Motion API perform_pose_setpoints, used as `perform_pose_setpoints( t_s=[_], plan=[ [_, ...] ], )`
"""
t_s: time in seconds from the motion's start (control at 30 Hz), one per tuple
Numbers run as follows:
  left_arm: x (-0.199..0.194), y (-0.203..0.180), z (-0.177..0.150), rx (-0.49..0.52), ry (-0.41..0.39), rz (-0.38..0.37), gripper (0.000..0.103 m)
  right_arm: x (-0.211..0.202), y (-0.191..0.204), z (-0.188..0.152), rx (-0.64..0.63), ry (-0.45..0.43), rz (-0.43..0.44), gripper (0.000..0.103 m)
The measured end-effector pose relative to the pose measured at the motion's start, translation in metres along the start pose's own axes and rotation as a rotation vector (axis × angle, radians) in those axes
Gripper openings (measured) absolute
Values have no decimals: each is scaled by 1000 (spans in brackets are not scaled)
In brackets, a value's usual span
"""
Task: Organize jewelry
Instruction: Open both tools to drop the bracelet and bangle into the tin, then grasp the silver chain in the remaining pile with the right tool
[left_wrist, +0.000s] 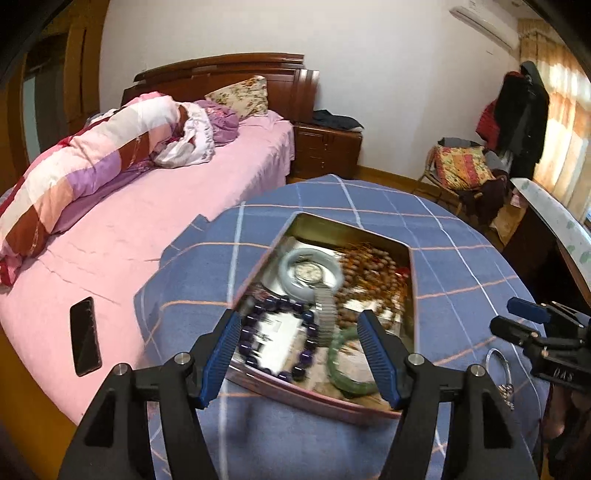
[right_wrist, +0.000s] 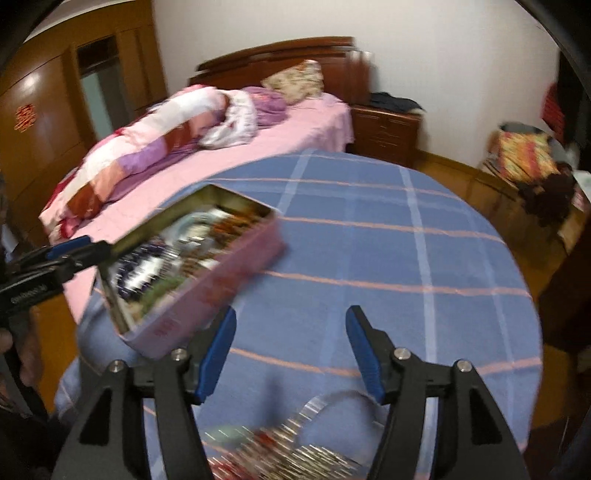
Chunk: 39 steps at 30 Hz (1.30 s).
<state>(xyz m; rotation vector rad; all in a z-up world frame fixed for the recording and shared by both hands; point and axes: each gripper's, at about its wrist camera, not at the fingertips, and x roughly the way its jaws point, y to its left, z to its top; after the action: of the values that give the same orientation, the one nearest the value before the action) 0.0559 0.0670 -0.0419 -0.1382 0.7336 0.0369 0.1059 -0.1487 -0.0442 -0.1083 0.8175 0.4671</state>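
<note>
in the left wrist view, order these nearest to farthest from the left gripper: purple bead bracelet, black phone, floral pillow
1. purple bead bracelet: in the tin, between the open fingers of the left gripper.
2. black phone: lying on the pink bed sheet, off to the left.
3. floral pillow: far back, against the wooden headboard.

Pink bed; striped quilt; black phone; wooden nightstand

A white plastered wall backs a dark wooden headboard and a bed with a pink sheet, where a rumpled patchwork quilt lies. A wooden nightstand stands just beside it. Sunlit orange curtains glow at right, under a white air conditioner.
</note>
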Motion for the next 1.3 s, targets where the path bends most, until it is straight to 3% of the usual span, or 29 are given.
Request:
perform_pose_setpoints(
  t_s=[0.23,0.47,0.67,0.73,1.07,1.17,1.23,1.3],
  plan=[
    [-11,-39,-16,84,-16,-19,66,-16,-39,-30,85,17,-65,64],
    [-18,-78,-32,181,-7,-51,66,-32,-46,-58,100,28,-70,64],
    [-20,-103,-46,262,6,-73,66,-38,-39,-75,77,38,-64,62],
    [-18,-105,-47,267,11,-71,66,-38,-35,-77,64,40,-53,54],
    [-13,-105,-53,256,29,-95,65,-25,-1,-83,-24,61,9,52],
    [-12,-107,-54,257,32,-106,65,-18,3,-85,-35,74,17,44],
    [-12,-108,-54,252,35,-112,65,-15,5,-86,-46,78,21,26],
    [-11,-107,-54,249,37,-114,65,-16,8,-87,-66,72,26,14]
  ],
)
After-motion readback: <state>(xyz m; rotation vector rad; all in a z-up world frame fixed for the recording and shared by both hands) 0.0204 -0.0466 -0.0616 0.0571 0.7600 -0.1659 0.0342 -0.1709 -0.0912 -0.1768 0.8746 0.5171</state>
